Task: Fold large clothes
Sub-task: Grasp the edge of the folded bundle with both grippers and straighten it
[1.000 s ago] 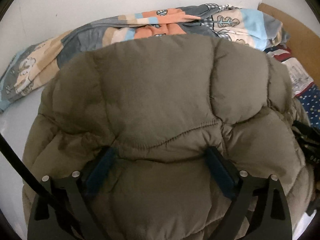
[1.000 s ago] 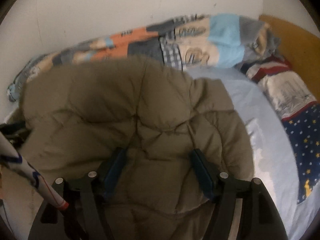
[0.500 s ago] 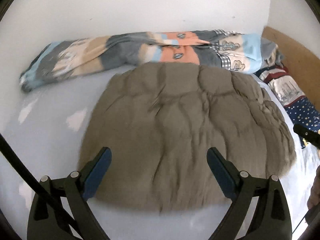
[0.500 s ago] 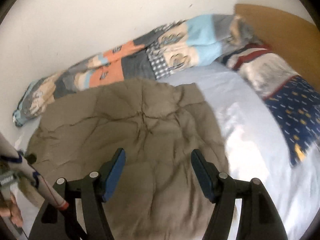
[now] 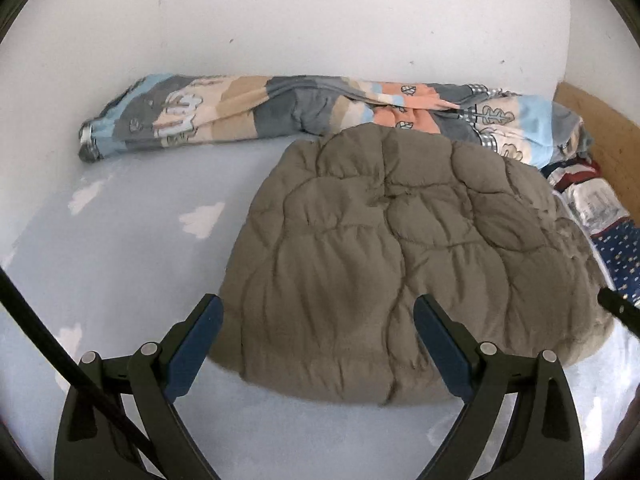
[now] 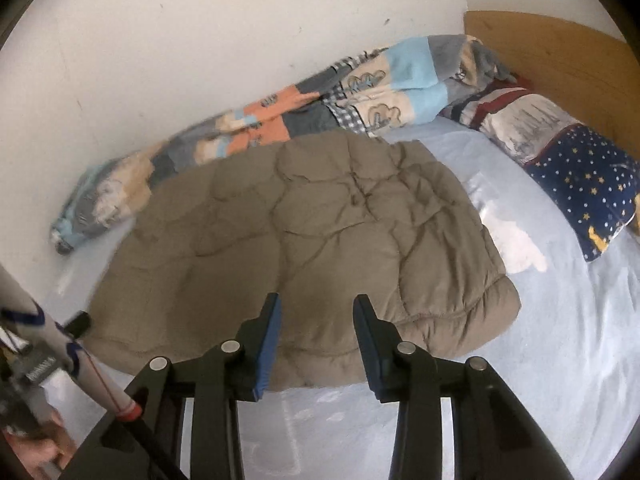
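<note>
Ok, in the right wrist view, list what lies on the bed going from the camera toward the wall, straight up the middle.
Right hand-held gripper with nothing between its fingers, then bare light blue bedsheet, then the olive quilted puffer jacket, then the rolled patchwork blanket against the white wall.

Left gripper [image 5: 318, 312] wide open, right gripper [image 6: 316, 312] closing — both empty

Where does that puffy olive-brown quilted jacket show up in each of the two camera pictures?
Left wrist view: the puffy olive-brown quilted jacket lies right of centre on the pale blue sheet.
Right wrist view: jacket fills the centre.
Shared landmark: the rolled patchwork blanket along the wall behind it.
</note>
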